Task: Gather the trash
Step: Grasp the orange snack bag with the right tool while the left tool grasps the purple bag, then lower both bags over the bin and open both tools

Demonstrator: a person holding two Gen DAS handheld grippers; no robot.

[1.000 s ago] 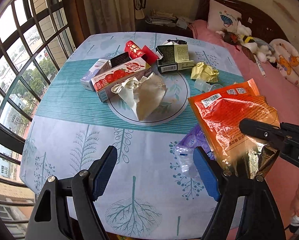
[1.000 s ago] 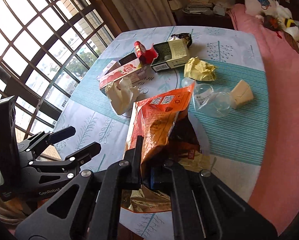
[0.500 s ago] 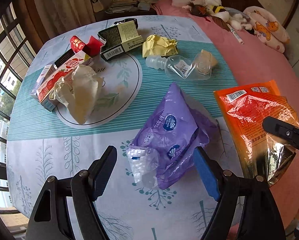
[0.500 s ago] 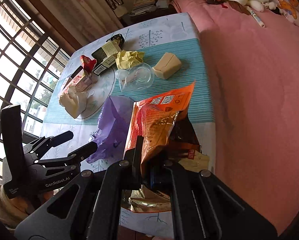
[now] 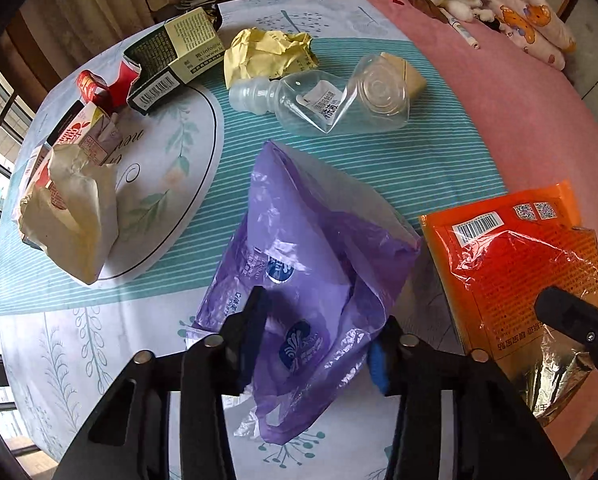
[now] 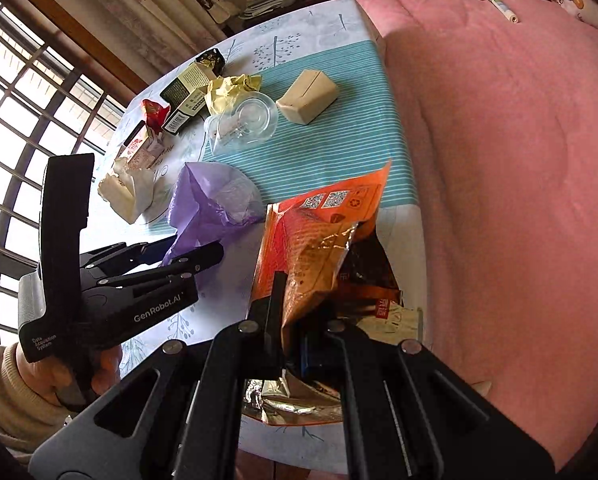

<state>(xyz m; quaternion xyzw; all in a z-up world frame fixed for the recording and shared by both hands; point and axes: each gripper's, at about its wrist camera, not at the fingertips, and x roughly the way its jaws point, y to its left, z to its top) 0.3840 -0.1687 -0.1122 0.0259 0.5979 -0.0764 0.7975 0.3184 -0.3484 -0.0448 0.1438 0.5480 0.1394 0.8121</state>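
Orange snack bag (image 6: pixel 319 240) is clamped in my right claw (image 6: pixel 289 344), held off the bench (image 5: pixel 439 160) edge beside the bed. My left claw (image 5: pixel 315 344) straddles the purple plastic bag (image 5: pixel 311 248), fingers partly closed around its loose end; whether they grip it I cannot tell. Uncollected on the bench: clear bottle (image 5: pixel 327 100), yellow crumpled paper (image 5: pixel 267 54), dark carton (image 5: pixel 171 60), red wrapper (image 5: pixel 99 86), white paper bag (image 5: pixel 71 216). I judge collection barely begun.
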